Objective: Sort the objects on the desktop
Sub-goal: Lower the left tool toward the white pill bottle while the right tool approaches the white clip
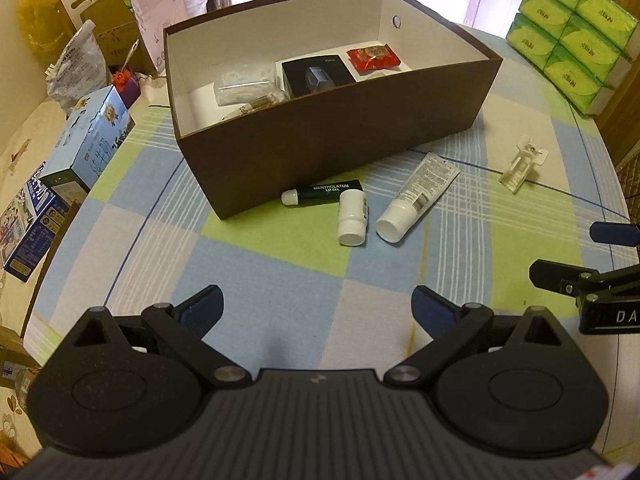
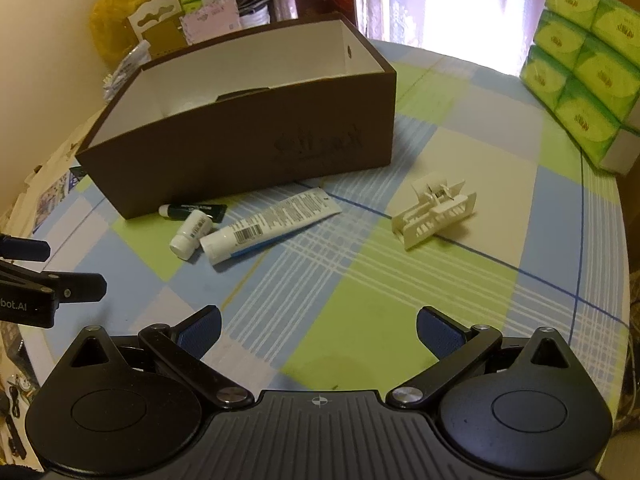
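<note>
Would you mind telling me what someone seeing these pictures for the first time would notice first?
The big brown box in the middle of the checked tablecloth stands out first, open-topped with a red packet and a black box inside. Just in front of it lie a white tube, a small white bottle and a green lip gel; a white plastic clip lies apart to the right.

The left wrist camera looks forward and down over its own gripper (image 1: 318,306) from low above the checked tablecloth (image 1: 256,280), facing the brown box (image 1: 320,148) from near. The right wrist camera sits further right at a similar height, facing the same way. Both views share the box, the white tube (image 2: 268,226) and the white clip (image 2: 436,214).
</note>
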